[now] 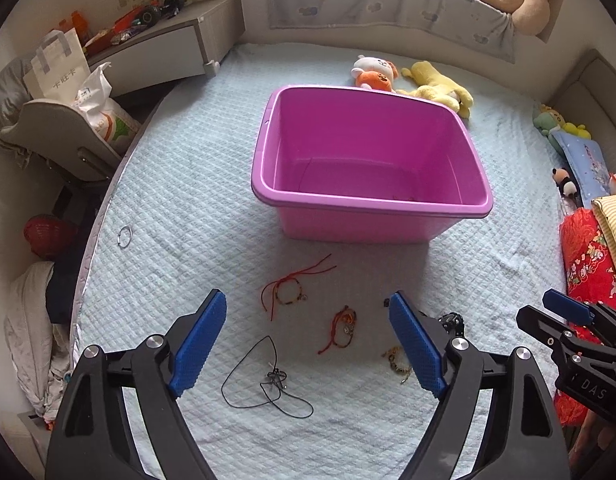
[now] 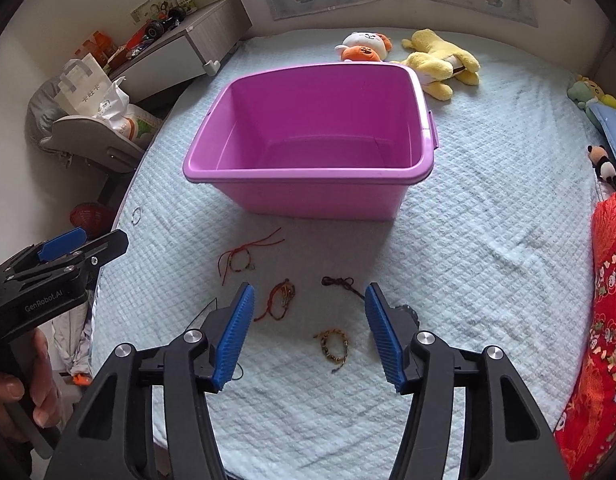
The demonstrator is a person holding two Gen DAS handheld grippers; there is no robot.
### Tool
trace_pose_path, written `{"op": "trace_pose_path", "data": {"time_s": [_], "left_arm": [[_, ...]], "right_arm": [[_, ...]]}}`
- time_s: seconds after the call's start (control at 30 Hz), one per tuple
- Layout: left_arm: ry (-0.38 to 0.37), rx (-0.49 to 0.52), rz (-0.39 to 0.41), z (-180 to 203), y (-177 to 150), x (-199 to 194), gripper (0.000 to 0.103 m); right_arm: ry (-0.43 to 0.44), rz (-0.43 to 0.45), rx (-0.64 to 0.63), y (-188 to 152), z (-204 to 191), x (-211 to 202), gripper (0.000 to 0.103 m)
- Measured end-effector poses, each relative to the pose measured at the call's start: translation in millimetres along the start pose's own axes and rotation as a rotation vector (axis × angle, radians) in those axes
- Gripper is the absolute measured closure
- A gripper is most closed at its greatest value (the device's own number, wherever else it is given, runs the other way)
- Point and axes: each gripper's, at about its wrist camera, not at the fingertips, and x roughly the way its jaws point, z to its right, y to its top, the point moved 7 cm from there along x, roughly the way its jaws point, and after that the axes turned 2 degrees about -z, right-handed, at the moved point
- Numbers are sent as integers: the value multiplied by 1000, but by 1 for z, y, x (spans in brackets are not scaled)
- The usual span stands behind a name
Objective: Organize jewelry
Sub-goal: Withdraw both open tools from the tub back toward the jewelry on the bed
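Both sets of jaws stand spread with nothing between their pads. Each blue-padded gripper hangs above the pale quilted bedspread (image 1: 180, 184), tilted steeply down: the left gripper (image 1: 308, 344) over the near jewelry, the right gripper (image 2: 308, 334) just beside it.

A loose row of pieces lies on the cover in front of the pink tub (image 1: 368, 168). The red cord bracelet (image 1: 288, 292) trails its two loose ends up and right toward the tub — its long axis runs that diagonal. The black cord necklace (image 1: 264, 384) sprawls in a wide loop below the left jaws, nearer the left pad. A small red bracelet (image 1: 344, 328) sits almost midway between those pads. The gold braided bracelet (image 2: 334, 346) lies between the right jaws, and the dark knotted cord (image 2: 340, 282) stretches sideways just beyond their tips.

A silver ring (image 1: 125, 236) rests alone near the bed's left edge. Open cover stretches right of the tub — plush toys (image 2: 440, 64) lie behind it
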Motion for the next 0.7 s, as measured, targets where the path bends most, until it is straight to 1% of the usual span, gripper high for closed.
{"op": "trace_pose_path", "data": {"time_s": [0.2,0.47,0.57,0.7], "left_arm": [[32,-45,-15,-15,-36,-11,21],[92,-163,-30,-52,-90,-22,21],[121,-199,-55,-66,-114,-23,21],[152,-220,-91,-78,-143,-24,21]], "right_arm": [[24,-35,-27,-39,-1,2,48],[70,-61,-51,-77,2,6,47],[84,-74,-57,-89,4,13,47],[92,-88,-57,-106,7,19,47]]}}
